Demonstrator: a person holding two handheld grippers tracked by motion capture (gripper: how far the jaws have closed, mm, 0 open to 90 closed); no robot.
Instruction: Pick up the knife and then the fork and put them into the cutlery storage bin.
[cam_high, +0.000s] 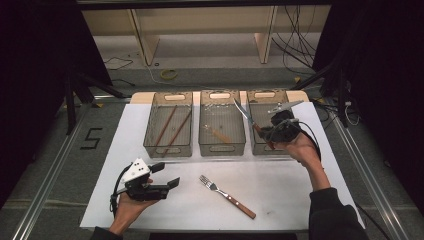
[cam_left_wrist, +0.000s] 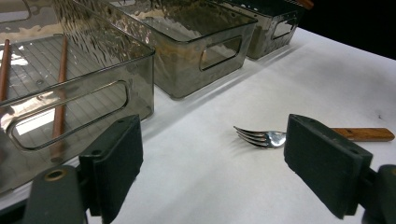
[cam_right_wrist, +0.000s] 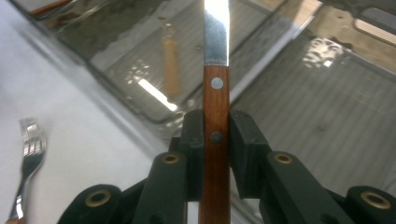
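Right gripper view: the right gripper (cam_right_wrist: 216, 140) clamps the wooden handle of a knife (cam_right_wrist: 216, 70) between its two jaws. The knife's long axis runs straight up the frame, blade toward the top edge, handle toward the bottom. In the high view the right gripper (cam_high: 270, 134) sits at right of centre, and the knife (cam_high: 248, 120) runs diagonally, blade tip toward the upper left, handle toward the lower right, over the right bin (cam_high: 267, 95).

Left gripper (cam_high: 167, 176), lower left of the high view: jaws spread wide, nothing between them. In the left gripper view the jaws stand well apart above the white mat (cam_left_wrist: 280, 70).

Count:
- Bins: three, in a row across the upper centre; left bin (cam_high: 167, 148), middle bin (cam_high: 222, 148), right bin.
- Brown sticks (cam_high: 170, 127): two, in the left bin.
- Wooden-handled item (cam_high: 218, 134): one, in the middle bin; type cannot be told.
- Fork (cam_high: 227, 196): one, on the mat at lower centre, tines toward the upper left, wooden handle toward the lower right.
- Knife: one.
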